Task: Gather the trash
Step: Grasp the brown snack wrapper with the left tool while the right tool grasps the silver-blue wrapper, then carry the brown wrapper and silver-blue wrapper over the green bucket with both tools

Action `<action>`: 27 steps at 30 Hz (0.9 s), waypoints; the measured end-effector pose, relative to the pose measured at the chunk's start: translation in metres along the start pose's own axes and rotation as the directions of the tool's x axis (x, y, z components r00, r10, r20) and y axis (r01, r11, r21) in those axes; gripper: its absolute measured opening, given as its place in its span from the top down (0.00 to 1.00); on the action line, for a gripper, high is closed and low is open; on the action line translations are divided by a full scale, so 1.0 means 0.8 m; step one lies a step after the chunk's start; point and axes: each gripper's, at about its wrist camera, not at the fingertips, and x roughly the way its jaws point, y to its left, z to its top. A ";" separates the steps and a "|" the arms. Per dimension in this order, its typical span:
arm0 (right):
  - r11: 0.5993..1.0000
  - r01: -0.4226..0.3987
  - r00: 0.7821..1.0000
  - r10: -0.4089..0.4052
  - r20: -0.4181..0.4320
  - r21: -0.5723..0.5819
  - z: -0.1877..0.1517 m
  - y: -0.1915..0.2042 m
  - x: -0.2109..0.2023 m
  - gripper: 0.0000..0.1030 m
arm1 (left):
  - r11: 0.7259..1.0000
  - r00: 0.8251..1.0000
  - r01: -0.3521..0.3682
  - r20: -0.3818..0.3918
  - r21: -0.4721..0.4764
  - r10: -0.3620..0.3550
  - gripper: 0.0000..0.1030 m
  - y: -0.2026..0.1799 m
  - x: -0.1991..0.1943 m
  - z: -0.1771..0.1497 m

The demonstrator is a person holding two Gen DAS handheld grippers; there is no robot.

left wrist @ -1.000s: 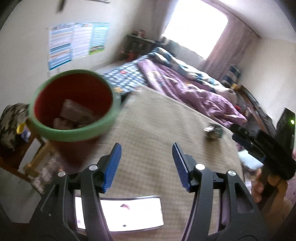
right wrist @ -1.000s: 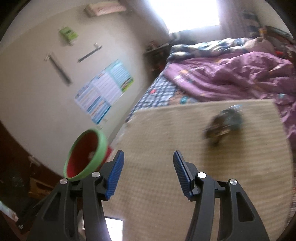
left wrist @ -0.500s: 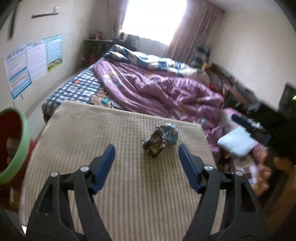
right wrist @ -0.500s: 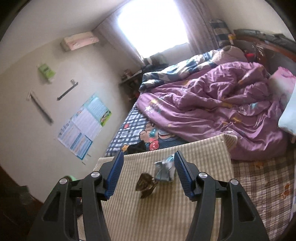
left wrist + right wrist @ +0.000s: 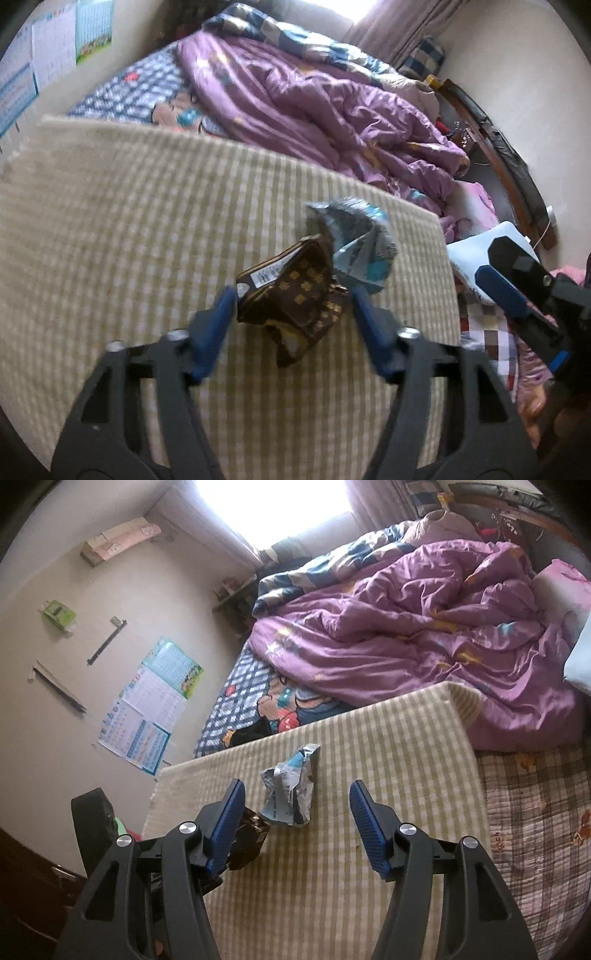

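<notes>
Left gripper (image 5: 291,295) has dropped onto the brown wrapper (image 5: 291,295), tongs wide astride it, pick imminent; right gripper (image 5: 295,812) wide beside the silver-blue wrapper (image 5: 290,794).

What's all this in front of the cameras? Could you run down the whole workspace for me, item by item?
Surface: checked beige mat, laid over the bed.
Job's things: brown wrapper and silver-blue wrapper side by side on the mat; whether they touch is unclear.
Clutter: nothing seen on the mat.
Grippers: left tool open, straddling the brown wrapper; right tool open, around the silver-blue wrapper.
Cables: nothing seen.
Surroundings: purple quilt, wall posters, bright window.
</notes>
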 end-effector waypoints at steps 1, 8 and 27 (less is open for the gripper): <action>1.000 0.000 1.000 0.000 -0.006 -0.003 -0.001 0.001 0.006 0.44 | 1.000 1.000 0.022 -0.009 -0.011 -0.022 0.56 0.004 0.004 -0.002; 0.998 0.040 0.998 -0.042 -0.039 -0.055 -0.004 0.010 0.050 0.44 | 0.999 0.996 -0.027 0.085 0.026 0.025 0.60 0.008 -0.043 -0.019; 0.994 -0.013 0.998 0.007 -0.058 -0.111 -0.041 0.061 0.044 0.83 | 0.979 0.967 -0.140 0.192 -0.147 0.167 0.60 0.090 -0.186 -0.127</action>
